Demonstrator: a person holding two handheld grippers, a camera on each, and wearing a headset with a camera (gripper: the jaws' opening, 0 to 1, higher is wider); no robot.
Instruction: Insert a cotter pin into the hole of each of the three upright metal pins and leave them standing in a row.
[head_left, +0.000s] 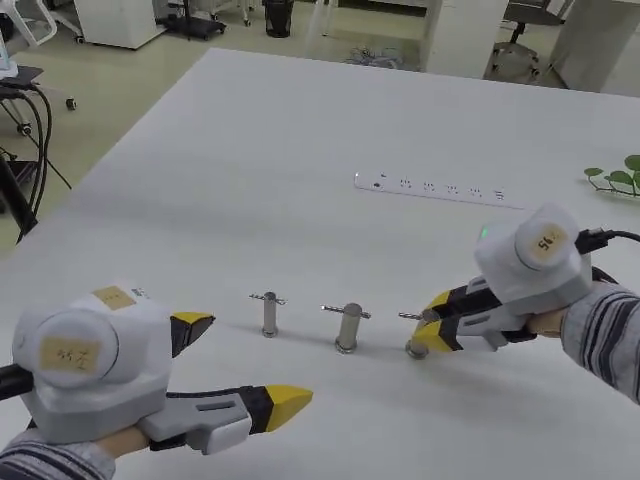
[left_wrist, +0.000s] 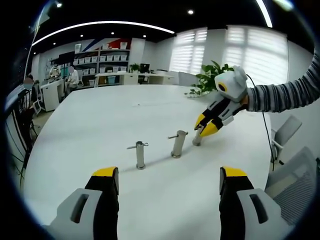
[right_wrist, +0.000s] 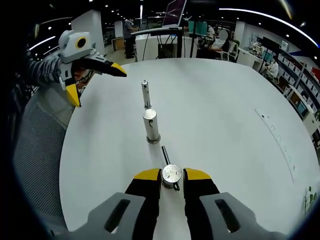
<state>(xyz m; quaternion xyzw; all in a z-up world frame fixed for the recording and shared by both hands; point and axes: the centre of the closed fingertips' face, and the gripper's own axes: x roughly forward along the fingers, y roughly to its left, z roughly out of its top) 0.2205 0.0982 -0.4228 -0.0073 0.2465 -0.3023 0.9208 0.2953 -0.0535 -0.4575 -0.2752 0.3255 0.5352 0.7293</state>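
Left pin (head_left: 269, 316), middle pin (head_left: 347, 330) and right pin (head_left: 417, 348) stand upright in a row on the white counter (head_left: 300, 170), well apart from each other. A thin cross-piece sticks out sideways near each top: the left cotter pin (head_left: 267, 298), the middle cotter pin (head_left: 346, 312) and the right cotter pin (head_left: 409, 316). The right gripper (right_wrist: 171, 176) has its yellow-tipped jaws pressed against both sides of the right pin, pinching it near its top. The left gripper (left_wrist: 169, 173) hovers over the counter just short of the left pin, jaws spread wide, touching nothing. A white power strip (head_left: 430, 187) lies farther back on the counter.
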